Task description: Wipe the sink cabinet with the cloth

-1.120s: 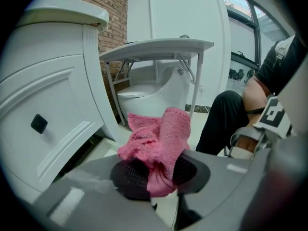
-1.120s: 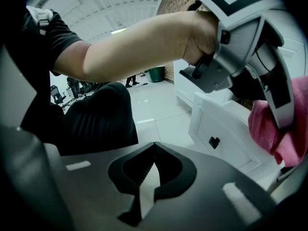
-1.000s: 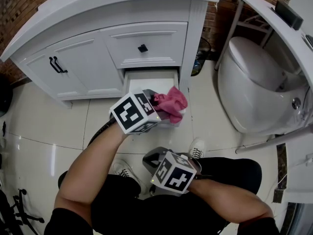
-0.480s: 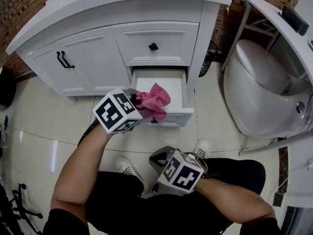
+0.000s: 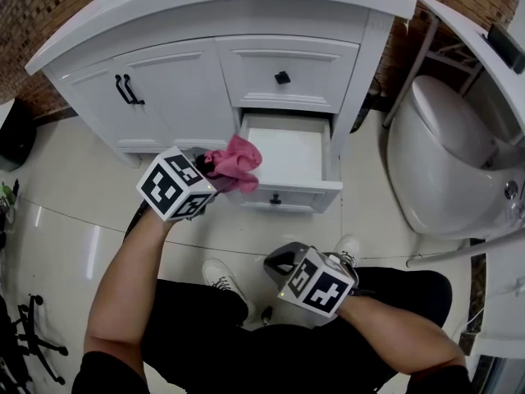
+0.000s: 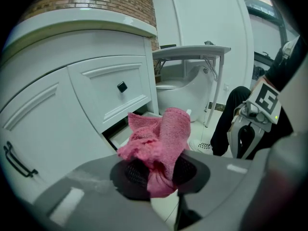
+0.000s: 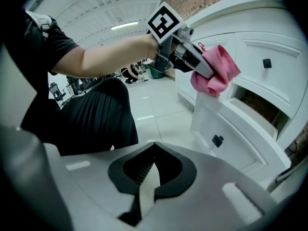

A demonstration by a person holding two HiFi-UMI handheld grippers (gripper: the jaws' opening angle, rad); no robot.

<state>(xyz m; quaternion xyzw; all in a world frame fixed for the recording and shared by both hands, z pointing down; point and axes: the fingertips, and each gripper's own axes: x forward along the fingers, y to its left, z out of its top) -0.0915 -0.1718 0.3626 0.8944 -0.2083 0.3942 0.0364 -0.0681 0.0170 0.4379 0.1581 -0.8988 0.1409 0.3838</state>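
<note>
A crumpled pink cloth (image 5: 235, 162) is pinched in my left gripper (image 5: 209, 165), which is shut on it and held just left of the open bottom drawer (image 5: 291, 158) of the white sink cabinet (image 5: 205, 23). In the left gripper view the cloth (image 6: 161, 138) bulges up from between the jaws of the left gripper (image 6: 159, 170), with the cabinet front behind it. My right gripper (image 5: 279, 261) hangs low over the person's lap, shut and with nothing in it. The right gripper view shows the right gripper (image 7: 153, 160) with its jaws together, and the cloth (image 7: 215, 75) beside the drawer front.
The cabinet has two doors with black handles (image 5: 125, 89) and an upper drawer with a black knob (image 5: 282, 77). A white toilet (image 5: 447, 162) stands at the right, under a raised white panel. The person's shoes (image 5: 223, 277) rest on the glossy tile floor.
My left gripper has carried the pink cloth leftward, from over the open drawer to its left front corner. The right gripper has stayed over the lap.
</note>
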